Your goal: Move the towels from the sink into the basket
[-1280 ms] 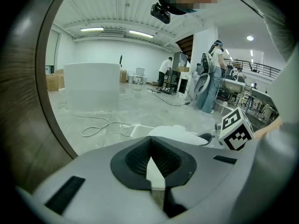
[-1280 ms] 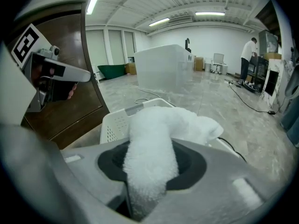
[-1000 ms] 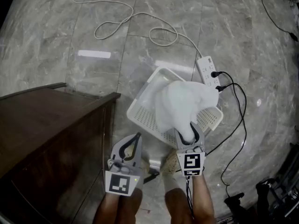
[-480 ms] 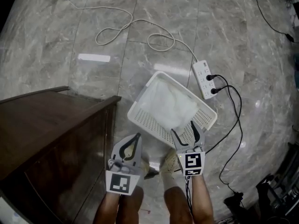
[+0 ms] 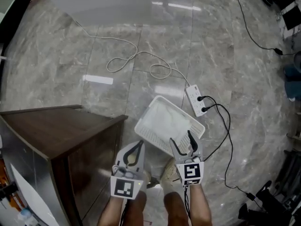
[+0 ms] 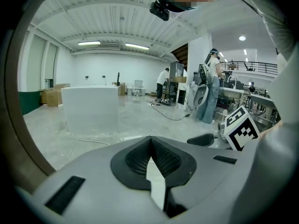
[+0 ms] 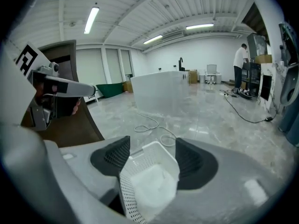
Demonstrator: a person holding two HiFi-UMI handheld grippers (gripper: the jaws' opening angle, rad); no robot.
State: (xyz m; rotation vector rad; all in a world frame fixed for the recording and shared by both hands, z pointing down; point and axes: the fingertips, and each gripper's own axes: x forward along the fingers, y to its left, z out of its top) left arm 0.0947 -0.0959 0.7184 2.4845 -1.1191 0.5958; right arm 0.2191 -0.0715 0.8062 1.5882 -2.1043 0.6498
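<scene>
Towel (image 5: 164, 118) has dropped into the white basket (image 5: 154, 141).

R gripper (image 5: 181, 138), jaws just been easing closer w/ nothing pinched btwn them, is covering the near corner of the basket (image 5: 151, 134) in head view. Towel (image 5: 164, 119) inside is blending white-on-white w/ the basket floor, so I'm not making out folds or count. Both forearms (image 5: 197, 212) behind the grippers are running off the btm edge. A foot (image 5: 168, 172) btwn L gripper (image 5: 138, 146) & R gripper is showing only partly. Dark cabinet (image 5: 61, 128) left of L gripper is getting cut by the pic's left edge. In R gripper view its own body is hiding the basket's near end. Far ahead of L gripper, people (image 6: 163, 80) are showing too small to tell what they're doing.
</scene>
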